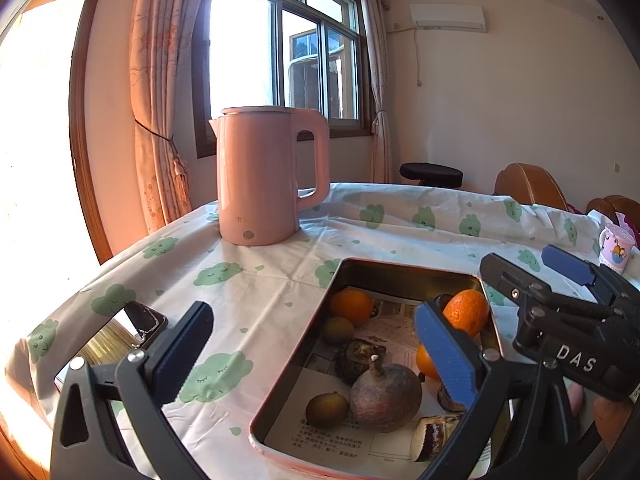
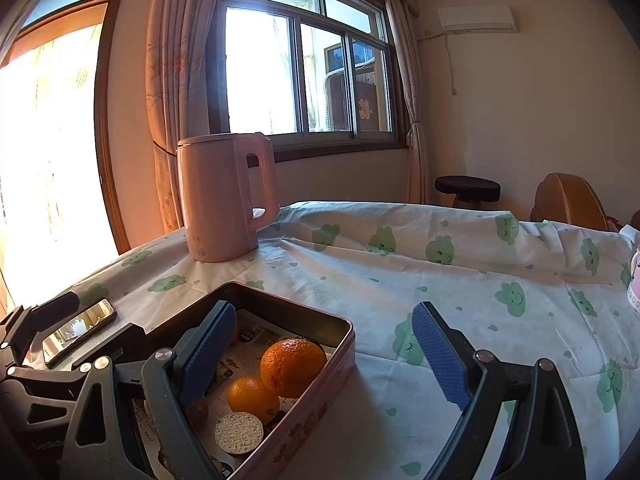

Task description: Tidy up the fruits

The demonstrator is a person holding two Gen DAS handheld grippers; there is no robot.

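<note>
Fingers on my left gripper (image 1: 312,352) are spread wide, nothing between them, one pad over the cloth beside the tin (image 1: 404,273), the other hanging over its fruit. From the left wrist I've got oranges (image 1: 351,306) at the tin's far end, a big reddish round fruit (image 1: 385,397) at its near end, small brownish ones around it. The right gripper (image 1: 536,276) pokes in past the tin's right rim.

Over to the right wrist: that gripper (image 2: 324,354) is gaping too, holding nothing, one pad above the tin (image 2: 320,396), the other out over bare tablecloth (image 2: 460,280). Two oranges (image 2: 293,367) lie against the tin's right wall, a pale cut stub (image 2: 239,433) just nearer me.

My read: I'm between picks, choosing a fruit. Next I'd drop one pair of fingers around an orange and pinch gently; the tin wall crowds that grasp.

Around the tin: pink kettle (image 1: 266,176) well beyond it, a phone (image 2: 78,330) to its left, a cup (image 1: 616,247) off right. The grippers sit near each other, so I'd mind a clash.
</note>
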